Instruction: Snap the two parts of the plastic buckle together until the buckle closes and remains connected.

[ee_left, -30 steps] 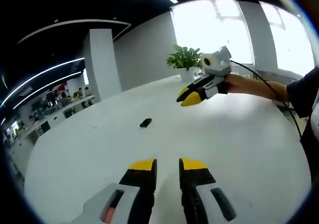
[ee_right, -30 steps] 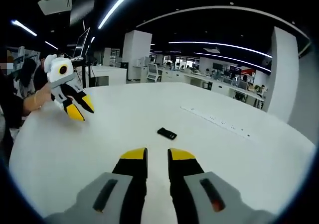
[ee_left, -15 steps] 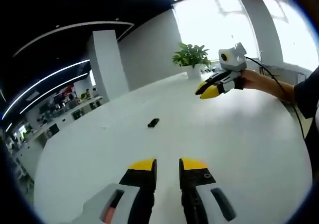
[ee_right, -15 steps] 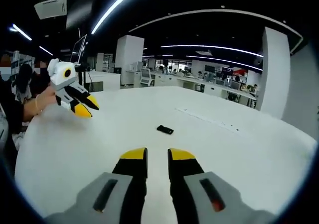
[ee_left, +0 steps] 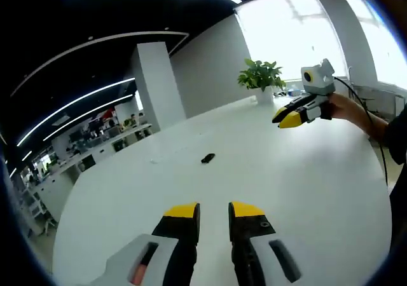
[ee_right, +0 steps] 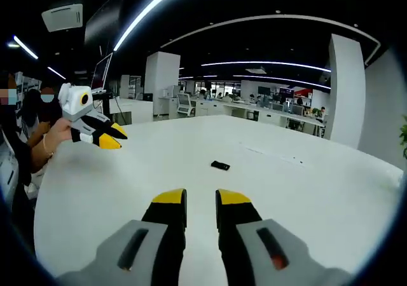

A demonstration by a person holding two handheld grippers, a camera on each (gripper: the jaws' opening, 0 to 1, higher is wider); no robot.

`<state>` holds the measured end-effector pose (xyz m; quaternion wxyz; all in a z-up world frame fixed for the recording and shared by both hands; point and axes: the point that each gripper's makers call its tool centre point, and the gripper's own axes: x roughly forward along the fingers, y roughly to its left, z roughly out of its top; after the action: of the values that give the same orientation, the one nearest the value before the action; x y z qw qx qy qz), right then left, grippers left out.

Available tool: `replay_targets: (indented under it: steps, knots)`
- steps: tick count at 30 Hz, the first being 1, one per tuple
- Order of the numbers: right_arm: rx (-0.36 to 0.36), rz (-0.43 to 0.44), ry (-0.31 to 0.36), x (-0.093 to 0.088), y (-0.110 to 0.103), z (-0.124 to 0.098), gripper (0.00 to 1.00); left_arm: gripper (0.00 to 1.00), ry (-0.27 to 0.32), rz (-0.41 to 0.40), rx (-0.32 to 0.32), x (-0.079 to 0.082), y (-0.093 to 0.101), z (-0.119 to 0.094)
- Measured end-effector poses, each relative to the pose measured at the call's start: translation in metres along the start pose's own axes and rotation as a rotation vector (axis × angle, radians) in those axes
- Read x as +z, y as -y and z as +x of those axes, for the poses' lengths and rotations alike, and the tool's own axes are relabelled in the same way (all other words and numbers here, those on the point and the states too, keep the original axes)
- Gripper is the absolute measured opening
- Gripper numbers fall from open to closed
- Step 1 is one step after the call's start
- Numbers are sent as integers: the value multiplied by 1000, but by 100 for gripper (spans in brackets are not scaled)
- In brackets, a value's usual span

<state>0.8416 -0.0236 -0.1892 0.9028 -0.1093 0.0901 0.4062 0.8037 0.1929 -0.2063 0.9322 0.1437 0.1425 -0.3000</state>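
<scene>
Left gripper view — my left gripper [ee_left: 213, 211] hangs slightly parted, empty; buckle [ee_left: 207, 158] lies well ahead; right gripper [ee_right: 200, 198] likewise.

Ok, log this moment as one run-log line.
buckle: alone on white table, looks like one piece | left claw: slightly open, empty | right claw: slightly open, empty

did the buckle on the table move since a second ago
Cannot tell. The buckle lies nearer the pillar in the left gripper view, but the whole scene has shifted there, so that looks like camera motion. No hand-held gripper touches it.
</scene>
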Motion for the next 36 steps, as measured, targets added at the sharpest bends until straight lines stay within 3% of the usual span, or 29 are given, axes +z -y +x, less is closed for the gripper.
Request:
replay_targets:
  steps: [7,17,36]
  knots:
    - [-29,-23,10,0,-13,-15,18,19,17,-99,41,-6,7,-20]
    - [-52,33,46,-1,-35,-40,18,19,61,-168,136,-13,22,-53]
    - [-169,50,84,1,-54,-81,20,22,78,-224,276,-25,34,-107]
